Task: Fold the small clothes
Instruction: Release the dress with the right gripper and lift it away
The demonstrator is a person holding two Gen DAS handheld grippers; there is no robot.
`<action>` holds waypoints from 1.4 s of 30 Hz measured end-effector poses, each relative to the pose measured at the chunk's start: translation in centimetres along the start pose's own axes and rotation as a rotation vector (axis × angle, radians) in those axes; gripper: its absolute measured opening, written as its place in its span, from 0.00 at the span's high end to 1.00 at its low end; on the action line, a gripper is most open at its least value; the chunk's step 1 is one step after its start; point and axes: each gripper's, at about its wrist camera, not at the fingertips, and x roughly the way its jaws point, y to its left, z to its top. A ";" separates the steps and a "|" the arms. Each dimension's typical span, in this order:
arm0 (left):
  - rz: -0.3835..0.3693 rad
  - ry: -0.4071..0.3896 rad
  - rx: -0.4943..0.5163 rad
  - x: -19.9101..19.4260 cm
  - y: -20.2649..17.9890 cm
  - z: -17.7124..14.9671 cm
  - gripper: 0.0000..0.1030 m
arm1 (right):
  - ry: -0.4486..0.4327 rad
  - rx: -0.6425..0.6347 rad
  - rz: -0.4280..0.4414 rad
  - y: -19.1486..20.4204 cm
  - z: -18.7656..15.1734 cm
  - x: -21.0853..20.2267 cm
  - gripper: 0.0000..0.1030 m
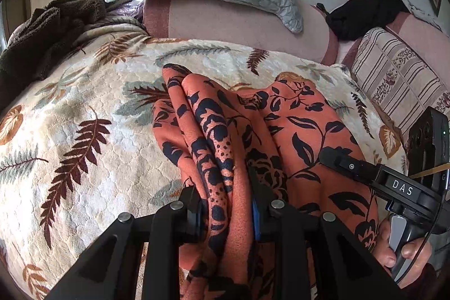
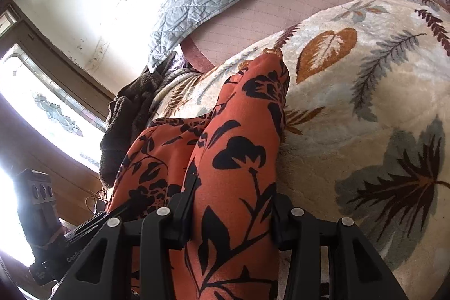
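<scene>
We note the orange floral garment (image 1: 281, 131) bunched on the leaf-print blanket (image 1: 84, 131), long axis running away from us. Left tongs (image 1: 227, 204) and right tongs (image 2: 233, 207) both clamp its near edge (neither nearer), side by side.

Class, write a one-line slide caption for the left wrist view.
Left gripper clamps bunched orange floral garment over a leaf-print blanket; right gripper grips its other side.
</scene>
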 end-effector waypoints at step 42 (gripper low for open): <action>0.114 0.122 0.000 4.9 3.1 -2.1 0.29 | -0.056 -0.038 -0.209 -0.3 1.4 -0.9 0.38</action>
